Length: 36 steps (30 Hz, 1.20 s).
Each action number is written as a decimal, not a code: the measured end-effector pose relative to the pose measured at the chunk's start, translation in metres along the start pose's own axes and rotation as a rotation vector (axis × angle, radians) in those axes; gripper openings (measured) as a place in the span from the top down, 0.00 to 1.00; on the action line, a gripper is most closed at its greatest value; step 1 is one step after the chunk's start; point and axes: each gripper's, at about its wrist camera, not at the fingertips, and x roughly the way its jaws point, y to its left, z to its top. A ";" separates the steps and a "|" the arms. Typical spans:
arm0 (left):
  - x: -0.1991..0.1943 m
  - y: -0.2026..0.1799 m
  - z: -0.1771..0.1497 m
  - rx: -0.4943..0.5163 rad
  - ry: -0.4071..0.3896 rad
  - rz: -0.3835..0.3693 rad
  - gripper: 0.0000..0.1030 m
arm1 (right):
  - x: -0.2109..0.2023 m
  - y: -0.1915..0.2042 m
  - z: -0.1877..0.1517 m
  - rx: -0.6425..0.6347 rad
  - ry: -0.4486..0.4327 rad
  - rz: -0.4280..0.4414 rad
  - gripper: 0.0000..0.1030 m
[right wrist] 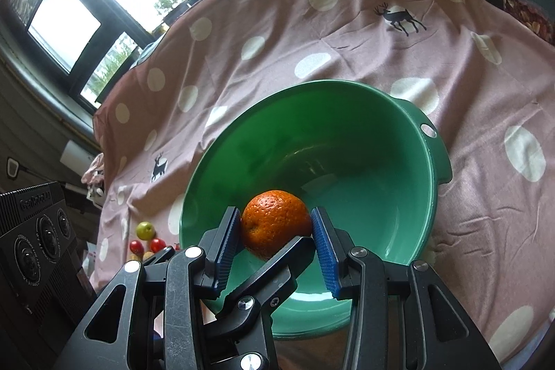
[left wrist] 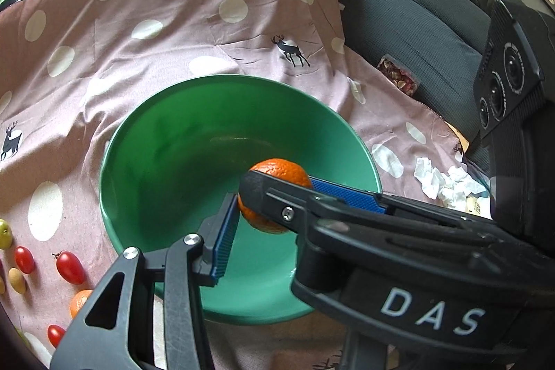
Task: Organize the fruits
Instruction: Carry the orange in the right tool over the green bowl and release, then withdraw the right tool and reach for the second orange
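Your right gripper (right wrist: 275, 229) has its blue pads clamped on the orange (right wrist: 274, 221), one on each side, holding it over the inside of the green bowl (right wrist: 381, 162). Your left gripper (left wrist: 270, 196) crosses in from the side, and its pads press the same orange too. Small tomatoes (left wrist: 69, 266) lie on the spotted cloth (left wrist: 173, 23) beside the bowl.

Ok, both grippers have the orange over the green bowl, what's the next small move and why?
Probably ease the orange down a little before releasing: the left gripper and right gripper both clamp it inside the green bowl, seemingly above its bare bottom, where a drop could bounce.
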 end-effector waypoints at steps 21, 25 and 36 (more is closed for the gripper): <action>-0.131 0.070 -0.029 -0.179 -0.161 0.194 0.34 | -0.038 0.064 -0.009 -0.150 -0.143 0.049 0.31; -0.159 0.092 -0.048 -0.245 -0.195 0.235 0.29 | -0.028 0.091 -0.017 -0.208 -0.108 0.087 0.31; -0.181 0.172 -0.114 -0.522 -0.160 0.364 0.25 | 0.018 0.150 -0.050 -0.368 0.049 0.120 0.31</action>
